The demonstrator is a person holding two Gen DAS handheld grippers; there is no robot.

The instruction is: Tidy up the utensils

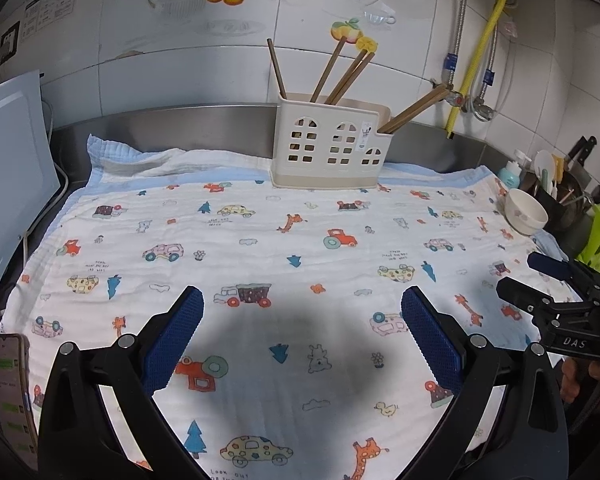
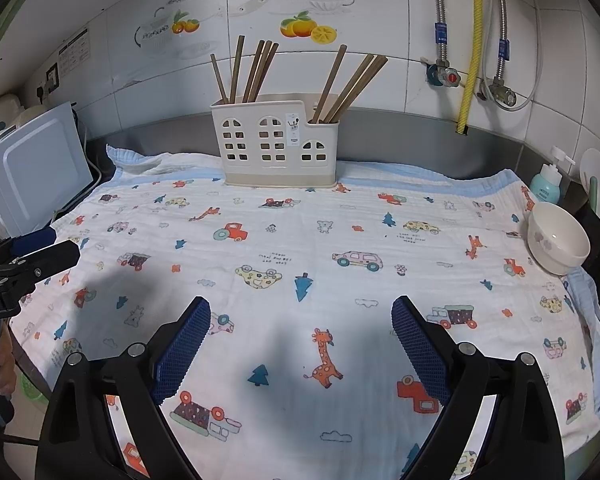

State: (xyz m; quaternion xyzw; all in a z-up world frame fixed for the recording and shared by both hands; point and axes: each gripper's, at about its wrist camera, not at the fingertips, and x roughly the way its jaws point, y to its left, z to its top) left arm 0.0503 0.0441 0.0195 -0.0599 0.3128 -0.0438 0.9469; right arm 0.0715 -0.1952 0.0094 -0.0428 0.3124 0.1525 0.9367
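Claws both spread wide and hold nothing: left claw (image 1: 302, 304) and right claw (image 2: 301, 312) hover above the cloth (image 2: 340, 232); chopsticks (image 2: 256, 70) stand in the holder (image 2: 274, 144).

Your left gripper (image 1: 302, 308) hangs over the cartoon-print cloth (image 1: 260, 240) with its blue-padded fingers (image 1: 176, 336) spread wide and nothing between them. At the far edge of the cloth stands the cream utensil holder (image 1: 330, 146), wooden chopsticks (image 1: 340, 72) leaning out of its compartments. Your right gripper (image 1: 528, 276) enters from the right edge, fingers apart. A white bowl (image 1: 526, 212) sits beyond it on the tabletop, and a phone (image 1: 12, 392) lies at lower left.
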